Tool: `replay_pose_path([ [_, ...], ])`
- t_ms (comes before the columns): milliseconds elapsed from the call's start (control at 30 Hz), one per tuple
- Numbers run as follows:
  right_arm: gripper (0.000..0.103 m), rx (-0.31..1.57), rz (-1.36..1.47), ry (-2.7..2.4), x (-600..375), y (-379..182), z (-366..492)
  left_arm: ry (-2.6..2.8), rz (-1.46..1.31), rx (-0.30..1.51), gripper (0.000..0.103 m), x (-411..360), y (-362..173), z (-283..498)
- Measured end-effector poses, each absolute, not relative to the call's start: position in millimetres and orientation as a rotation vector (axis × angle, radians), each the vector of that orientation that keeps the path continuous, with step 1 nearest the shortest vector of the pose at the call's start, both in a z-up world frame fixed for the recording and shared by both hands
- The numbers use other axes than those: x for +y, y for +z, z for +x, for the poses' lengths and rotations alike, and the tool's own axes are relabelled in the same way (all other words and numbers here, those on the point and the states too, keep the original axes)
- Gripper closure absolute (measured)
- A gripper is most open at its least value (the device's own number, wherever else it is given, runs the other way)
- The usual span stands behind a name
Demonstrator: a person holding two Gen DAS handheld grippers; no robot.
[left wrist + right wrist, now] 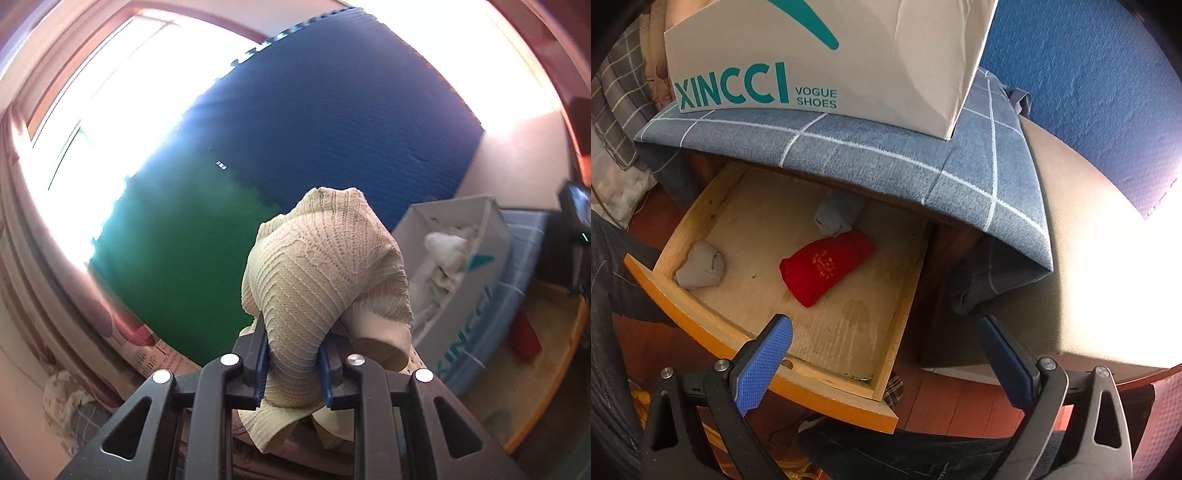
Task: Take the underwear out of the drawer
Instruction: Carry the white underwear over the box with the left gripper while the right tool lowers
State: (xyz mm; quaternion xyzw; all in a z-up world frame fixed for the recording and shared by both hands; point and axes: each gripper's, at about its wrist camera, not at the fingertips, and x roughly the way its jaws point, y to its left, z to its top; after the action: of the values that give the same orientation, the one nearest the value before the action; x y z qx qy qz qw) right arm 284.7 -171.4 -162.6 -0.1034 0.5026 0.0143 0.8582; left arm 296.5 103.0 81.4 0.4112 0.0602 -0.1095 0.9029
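My left gripper (293, 363) is shut on beige lace underwear (314, 273), which bulges up over the pads and hangs down behind them, raised in front of the blue and green wall mats. In the right wrist view the wooden drawer (768, 373) stands pulled out below the cloth-covered cabinet top. Inside it lie a red rolled garment (827, 264), a grey bundle (701, 266) at the left corner and another grey bundle (836, 216) at the back. My right gripper (884, 356) hangs open above the drawer's front right part, holding nothing.
A white XINCCI shoe box (827, 59) stands on the blue checked cloth (886, 155) over the cabinet; in the left wrist view the box (461, 266) holds white fabric. A person's dark trouser legs (613, 280) are at the drawer's front. A bright window is at left.
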Motion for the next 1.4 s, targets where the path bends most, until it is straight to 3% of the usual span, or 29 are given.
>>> replay_pose_path([
  [200, 0.004, 1.081, -0.209, 0.08, -164, -178, 285, -0.178, 0.665, 0.178, 0.081, 112, 109, 325],
  [533, 0.004, 1.091, -0.153, 0.136, -153, -197, 298, -0.264, 0.092, 0.307, 0.08, 147, 149, 360],
  [1033, 0.004, 1.084, -0.166, 0.185, -132, -223, 304, -0.317, 0.049, 0.406, 0.081, 50, 116, 448],
  [1267, 0.004, 1.101, -0.133, 0.167, -143, -231, 305, -0.274, 0.112, 0.545, 0.081, 9, 65, 495],
  [1400, 0.004, 1.107, -0.102, 0.157, -151, -231, 305, -0.247, 0.143, 0.712, 0.081, -8, 26, 527],
])
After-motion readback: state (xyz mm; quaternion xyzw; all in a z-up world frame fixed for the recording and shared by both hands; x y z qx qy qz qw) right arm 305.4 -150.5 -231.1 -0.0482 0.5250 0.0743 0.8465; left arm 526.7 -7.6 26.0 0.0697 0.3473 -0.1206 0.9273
